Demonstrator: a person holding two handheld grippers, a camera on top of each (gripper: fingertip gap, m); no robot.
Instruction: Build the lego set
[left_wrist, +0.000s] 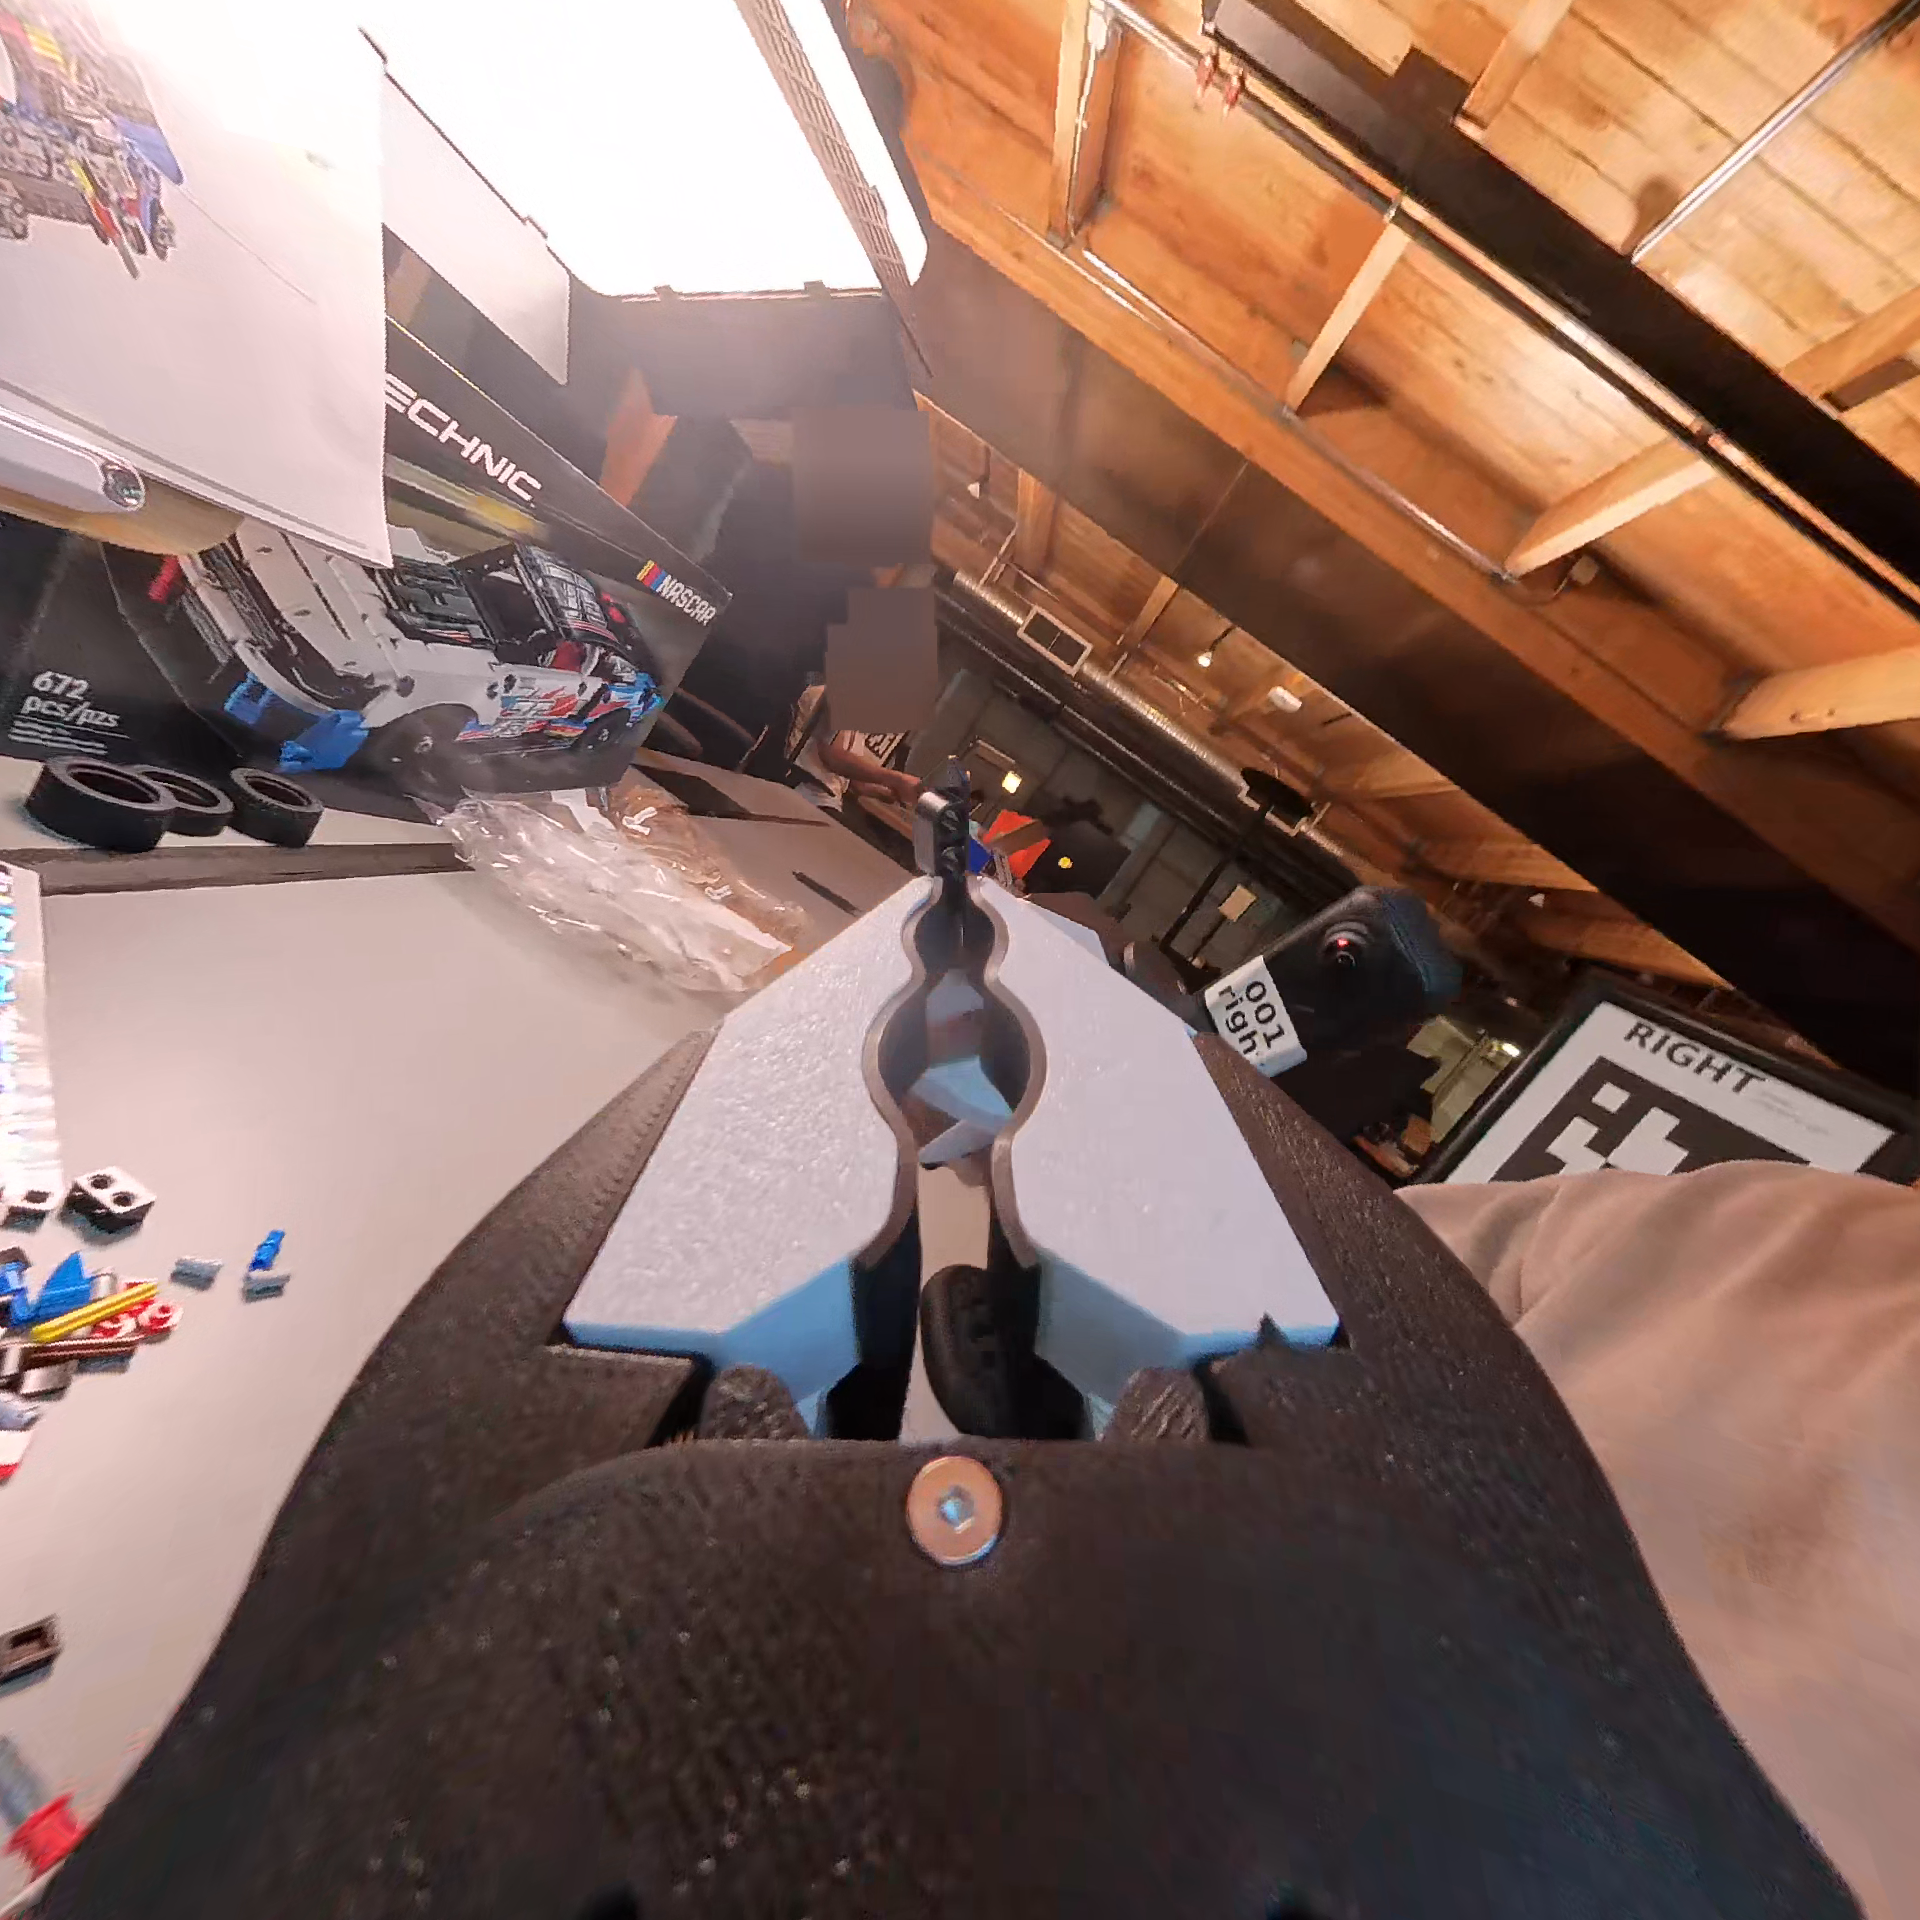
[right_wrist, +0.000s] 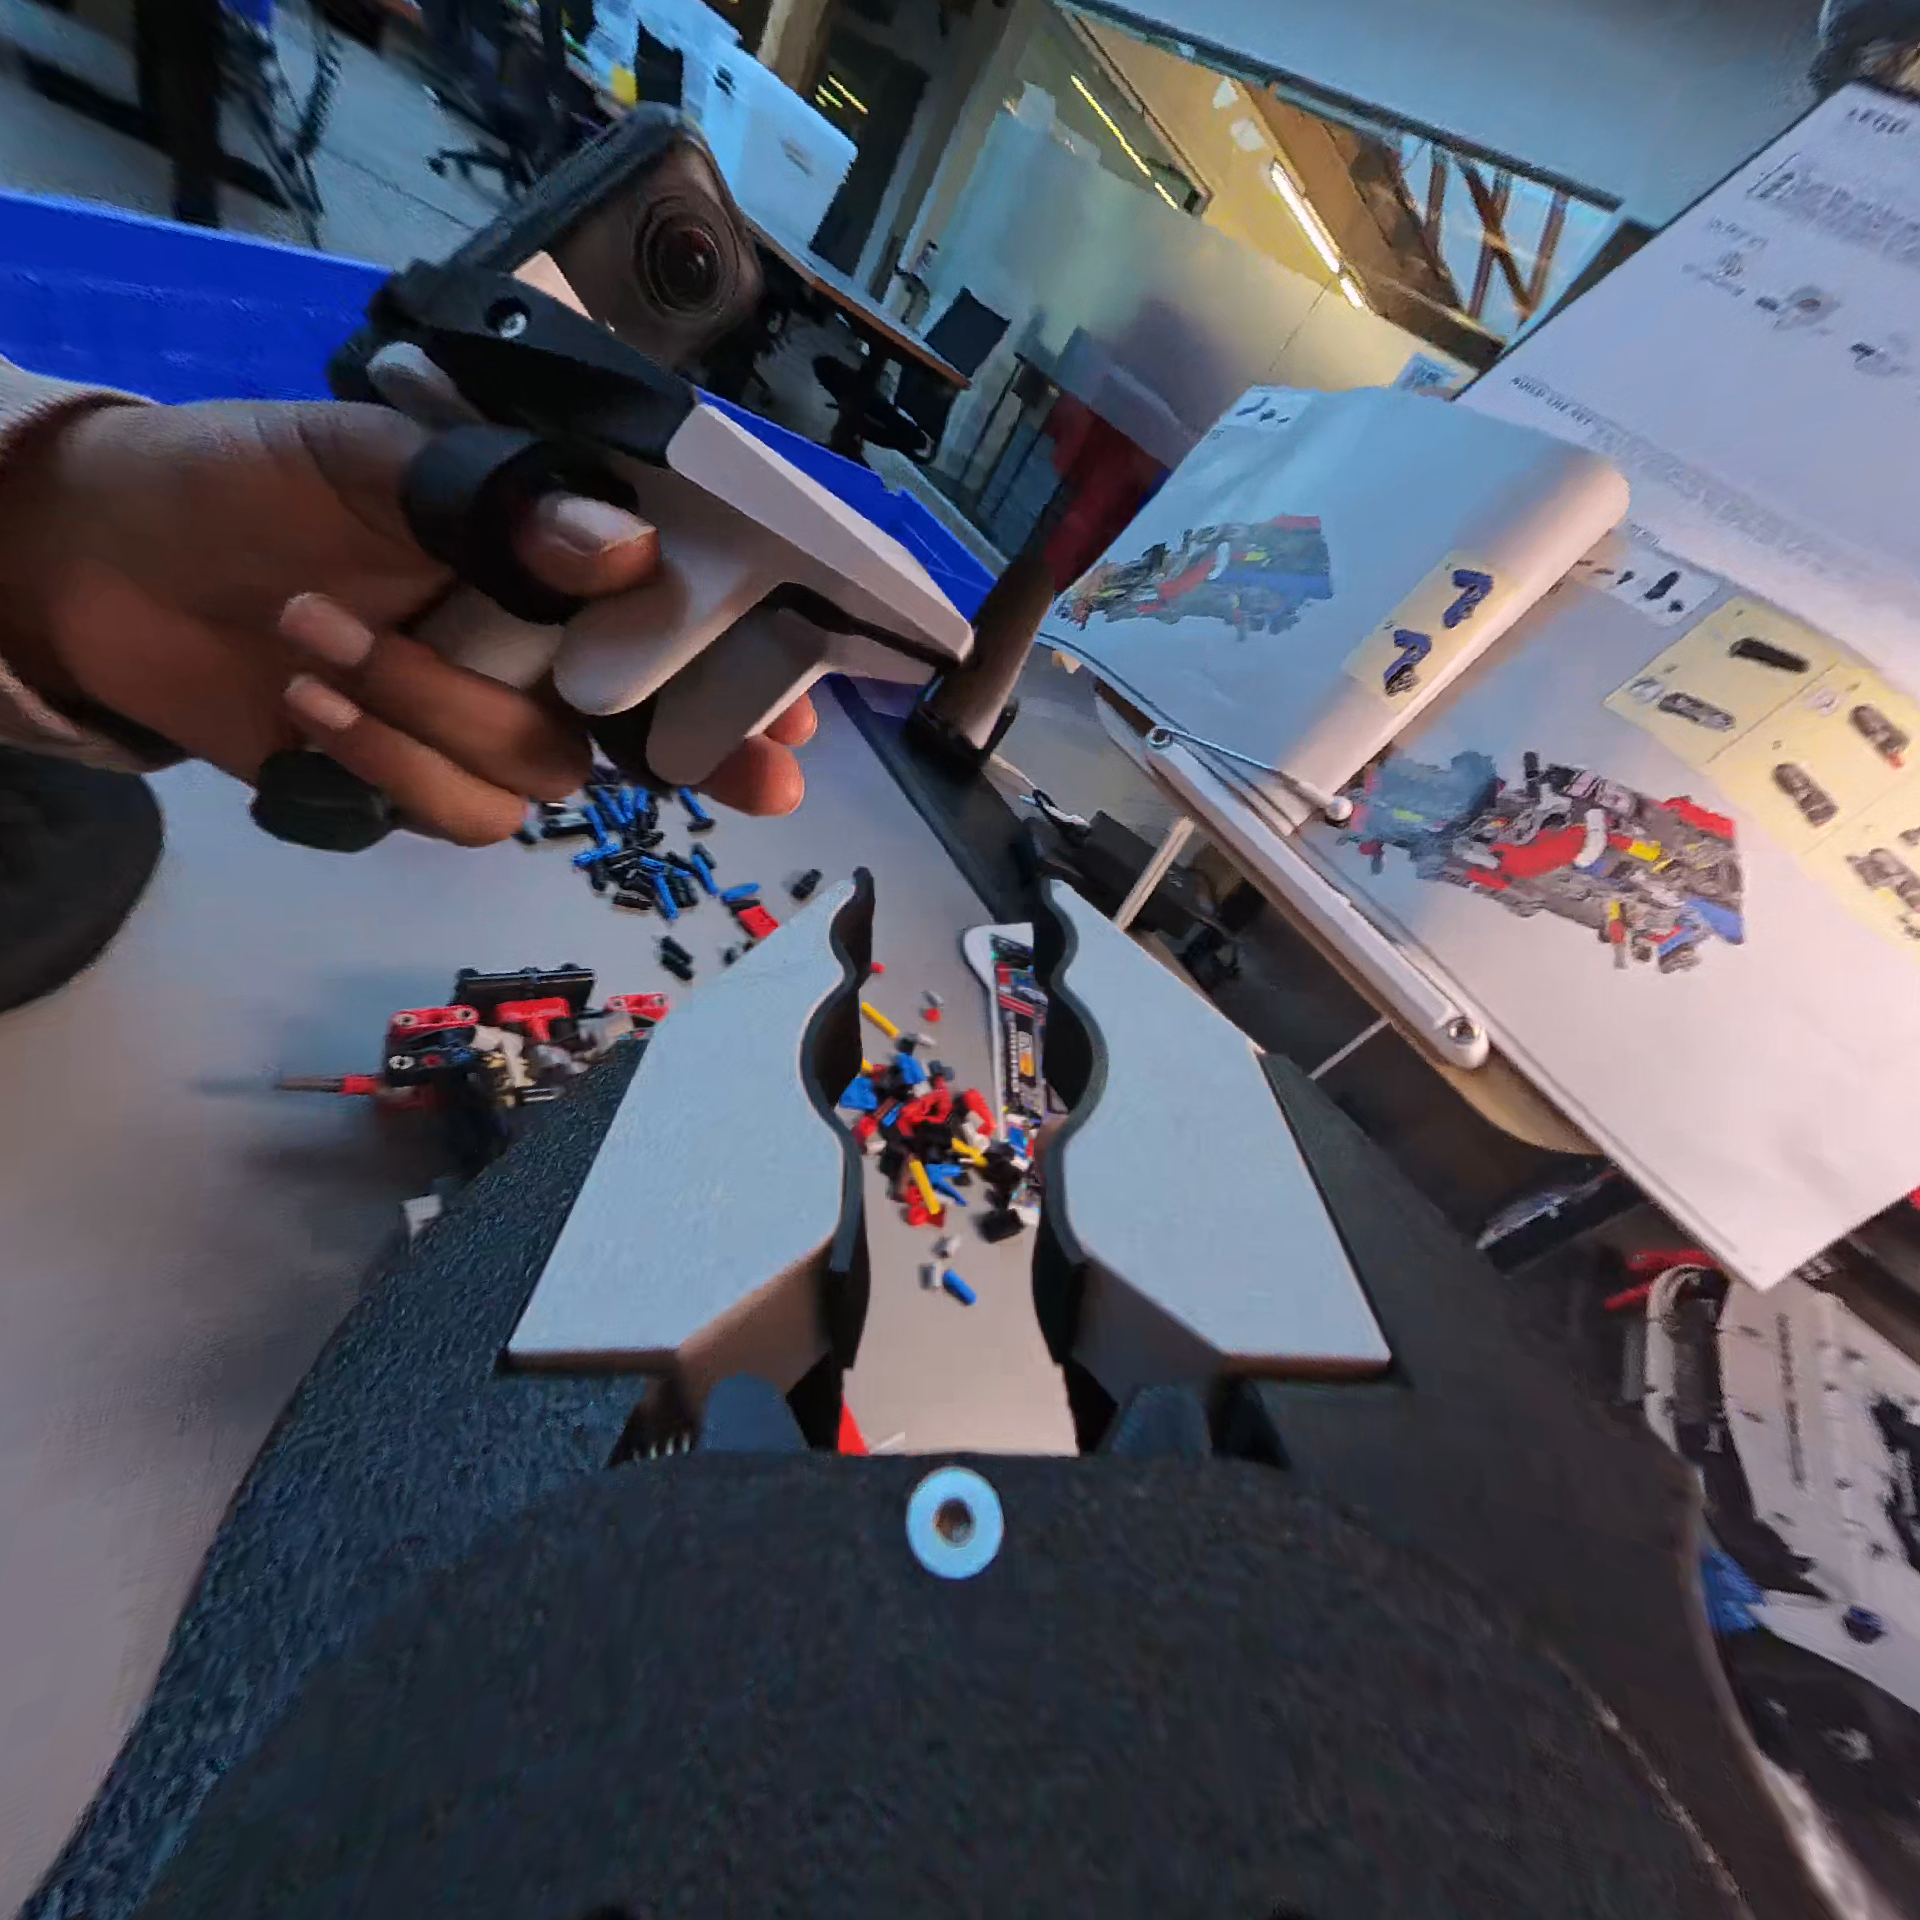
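Smooth grey tabletop (right_wrist: 260, 1195) carries a heap of small glossy plastic bricks (right_wrist: 935, 1132). Above that heap, right claw (right_wrist: 951, 914) gapes released; left claw (left_wrist: 951, 883) pinches a slim black holed beam (left_wrist: 948, 826).

Overhead glare, perhaps motion-blurred edges.

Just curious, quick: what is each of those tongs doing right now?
Left tongs: closed on a small black lego piece.
Right tongs: open, holding nothing, above loose lego pieces.
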